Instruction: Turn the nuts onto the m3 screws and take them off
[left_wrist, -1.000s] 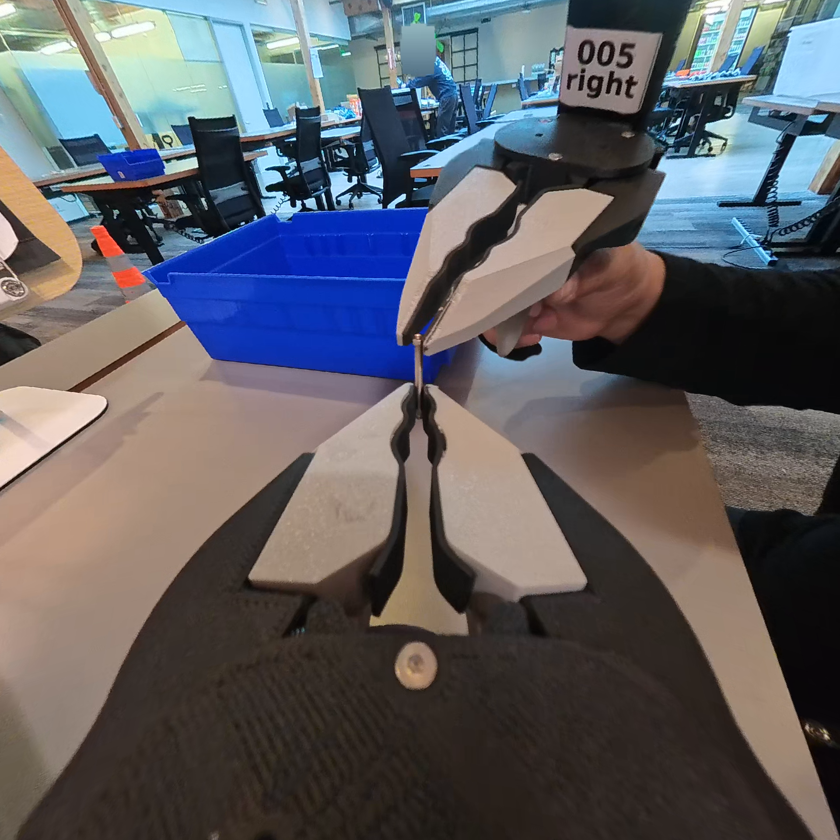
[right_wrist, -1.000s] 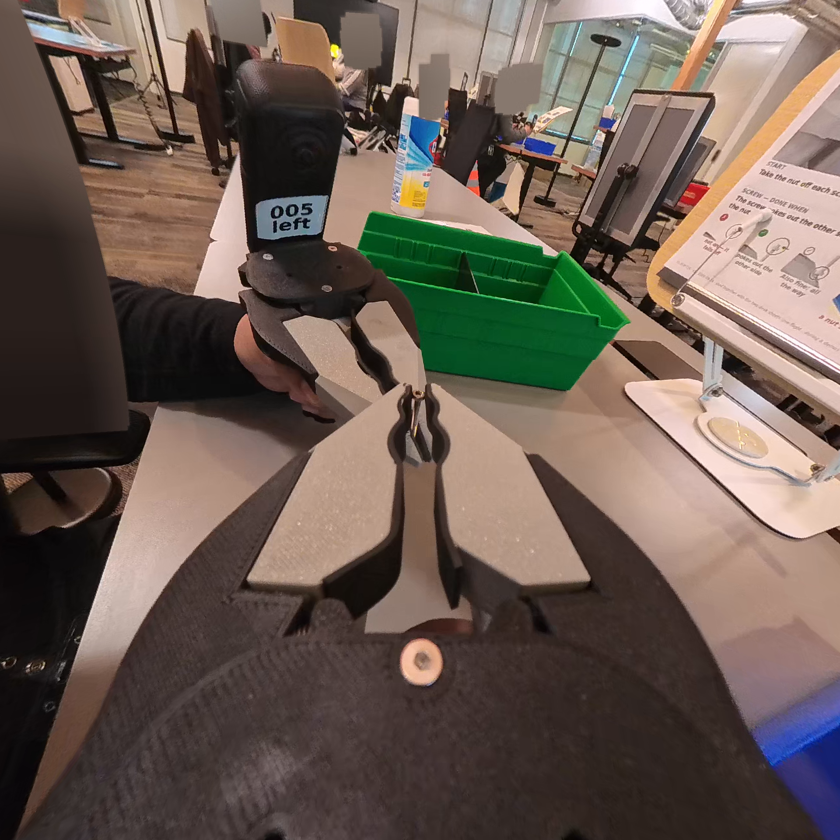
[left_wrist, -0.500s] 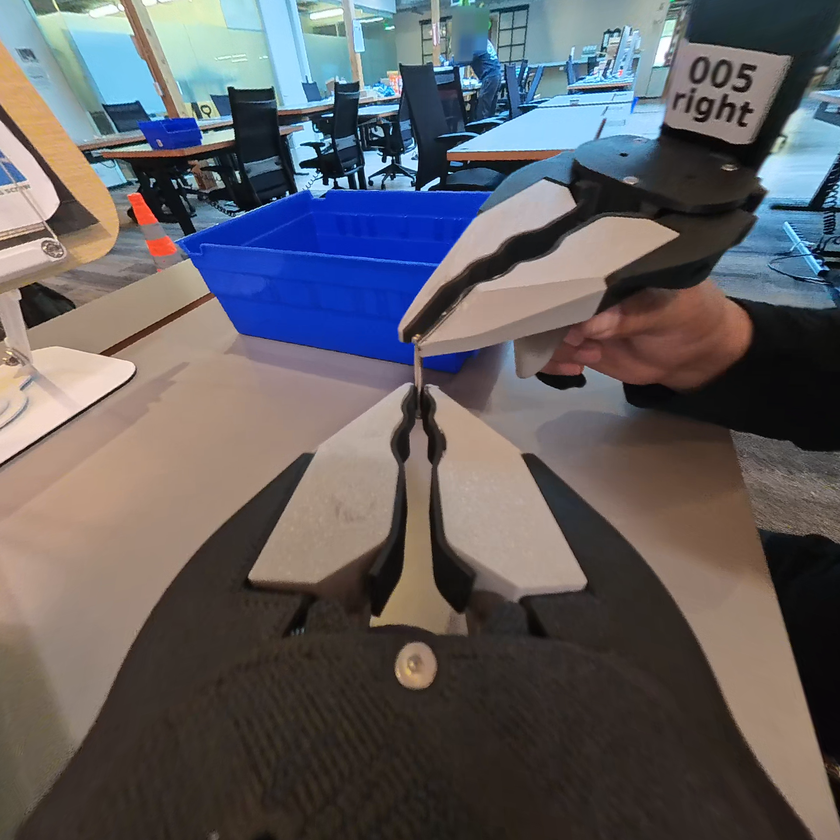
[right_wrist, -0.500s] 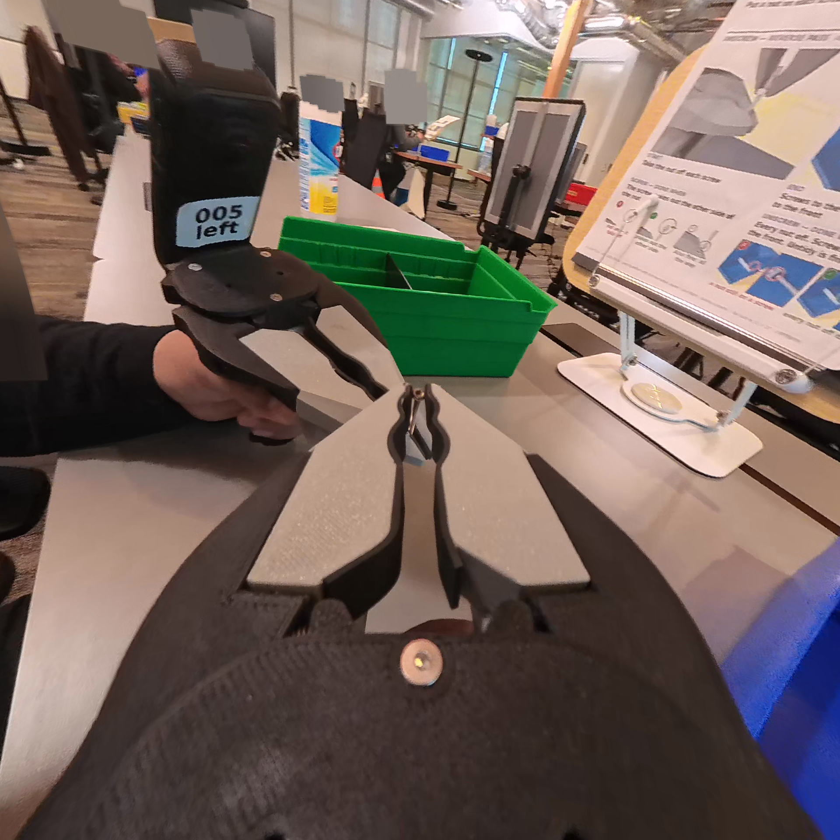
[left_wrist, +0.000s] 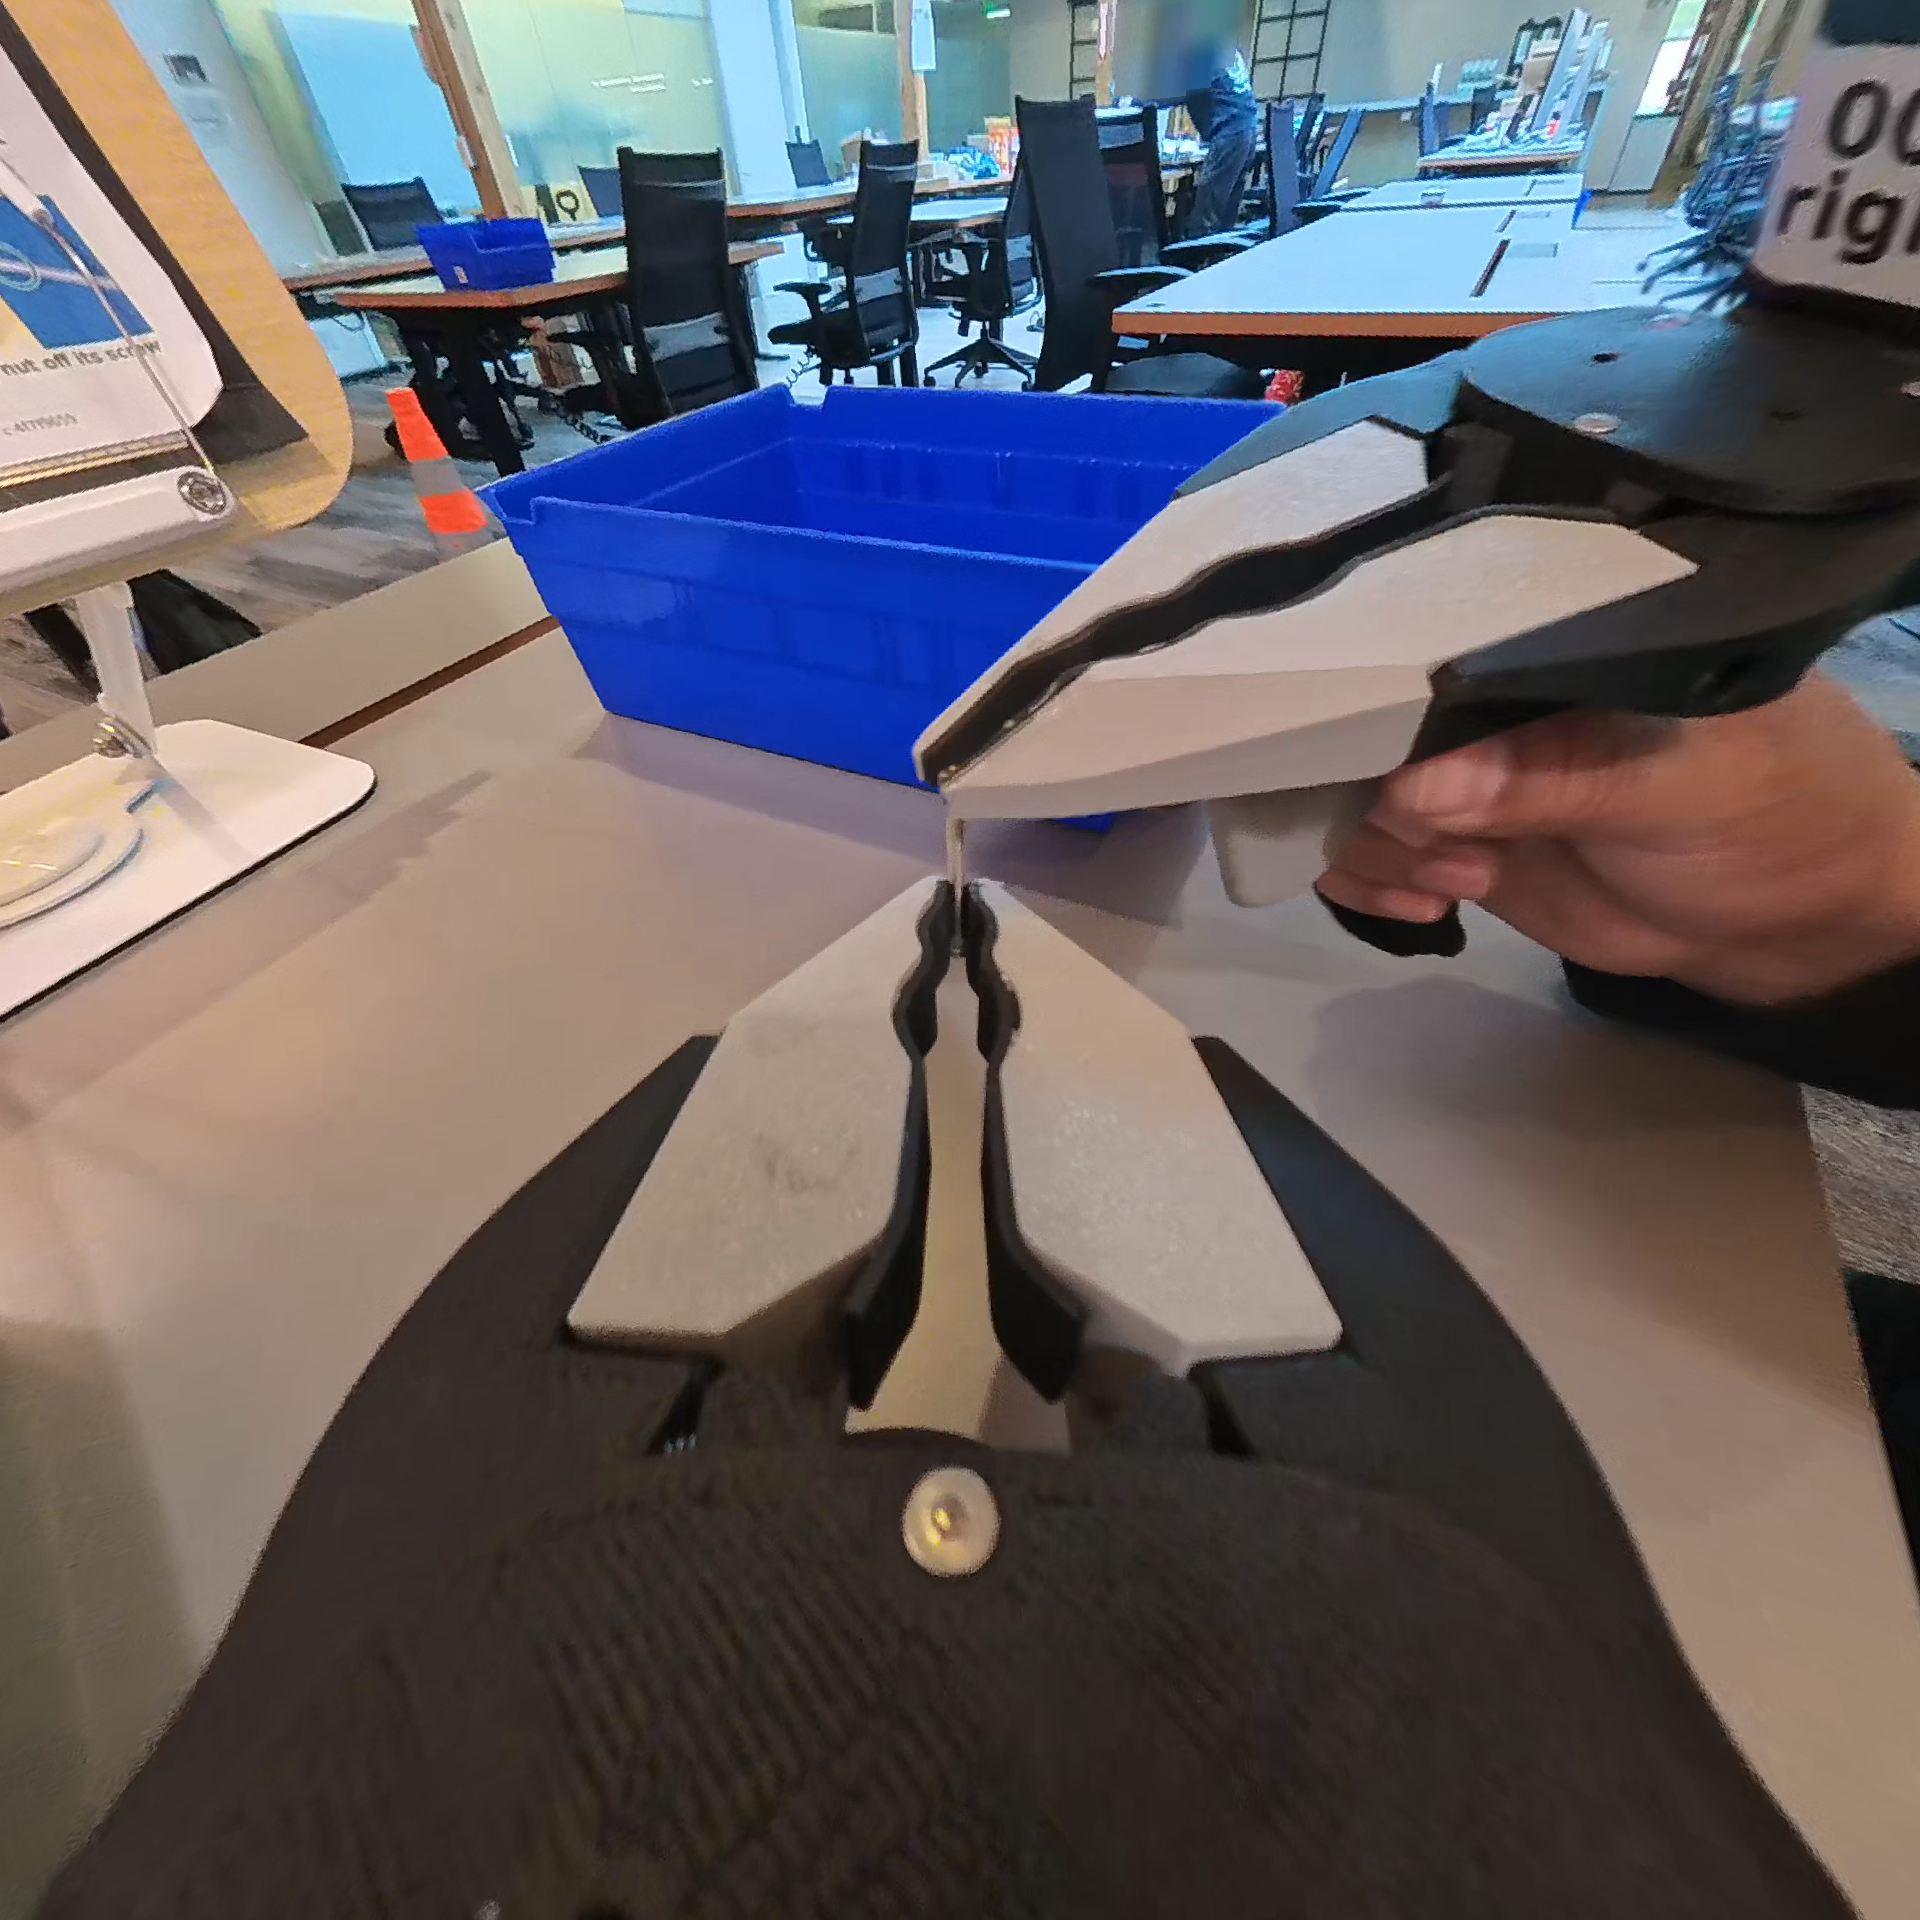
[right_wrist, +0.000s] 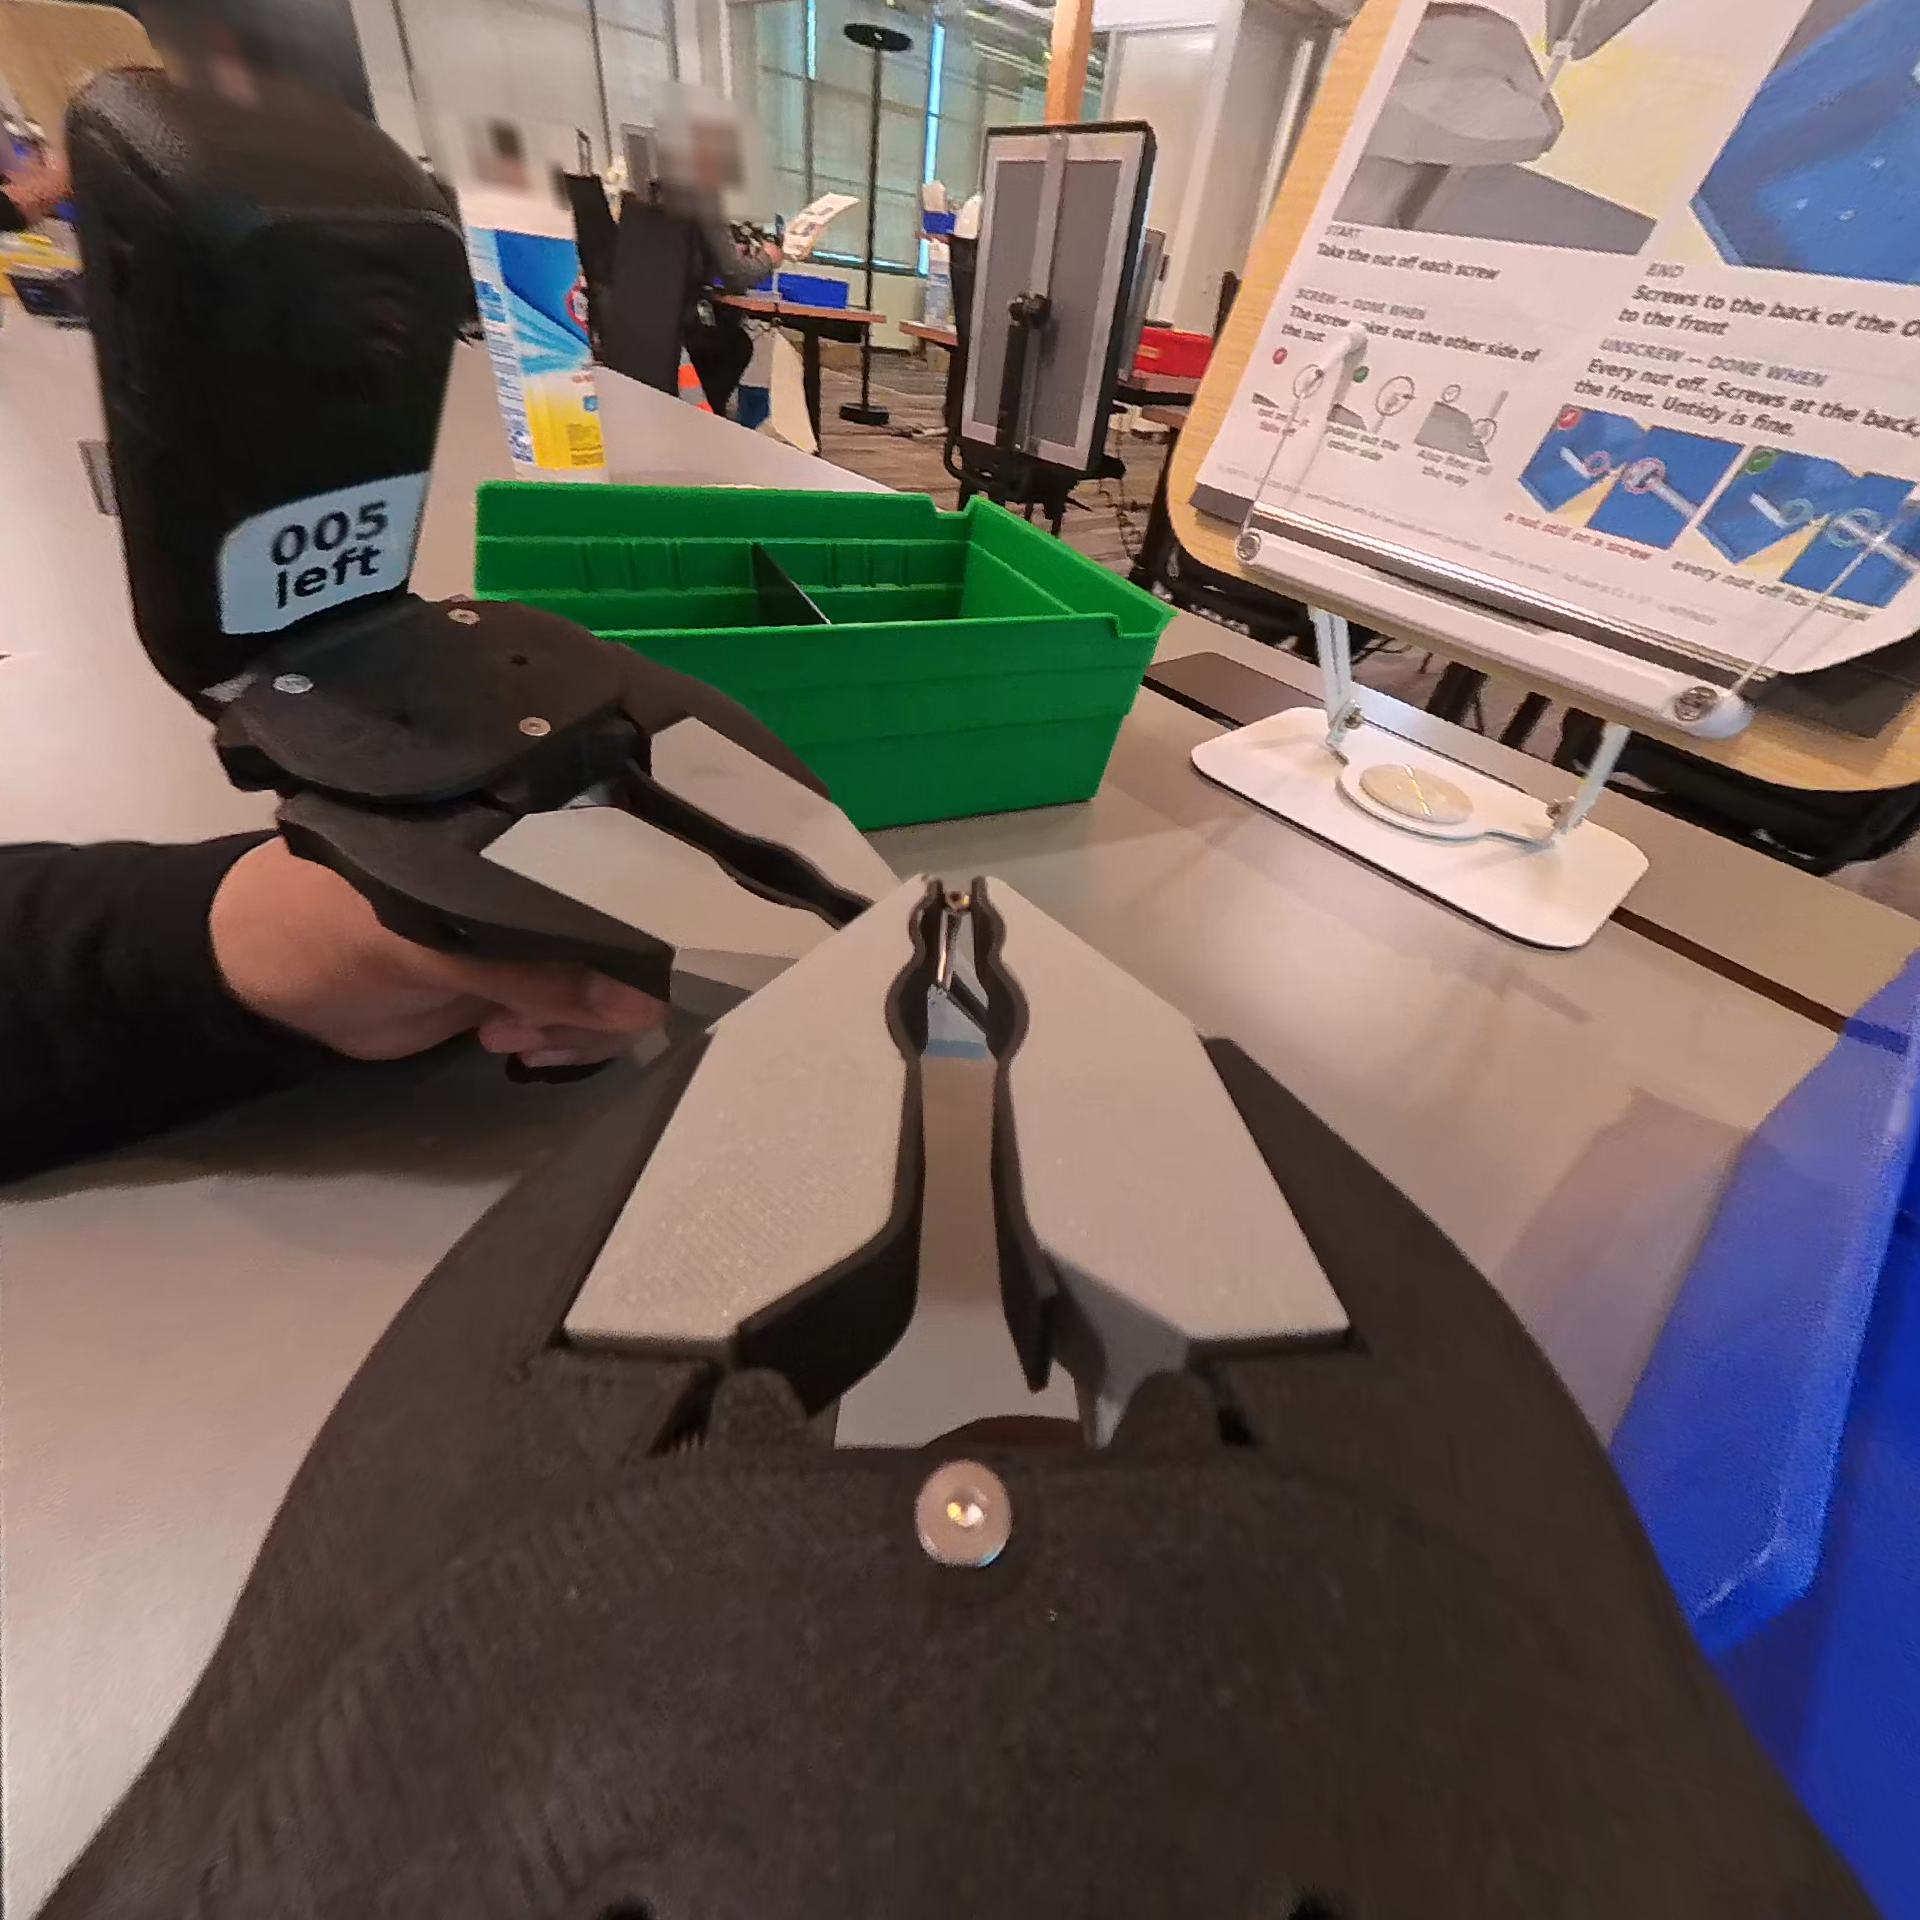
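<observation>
Left wrist view: grey desk (left_wrist: 520, 987) under me, blue bin (left_wrist: 831, 623) just past the gripper tips, white-based doc stand (left_wrist: 156, 790) w/ a printed sheet off to the left. Open office behind: rows of desks, black chairs, an orange cone on the floor, one person standing far back.

Right wrist view: same desk surface, green bin (right_wrist: 883, 717) w/ a black divider sits ahead, the stand to its right, a wipes canister behind the bin, blue bin's edge at the far right of frame.

My left gripper (left_wrist: 954, 914) is level and low over the desk, fingers nearly closed, pinching the lower end of a thin m3 screw (left_wrist: 956, 857) that stands upright. My right gripper (left_wrist: 940, 774) comes in from the right, tilted down, a hand (left_wrist: 1621, 862) in a dark sleeve wrapped round its handle w/ wrist near the desk; its tips are pinched narrow on the screw's top end. Can't make out a nut there, too small. From the right cam the screw shows as a silver sliver between the tips, approx. centre.
</observation>
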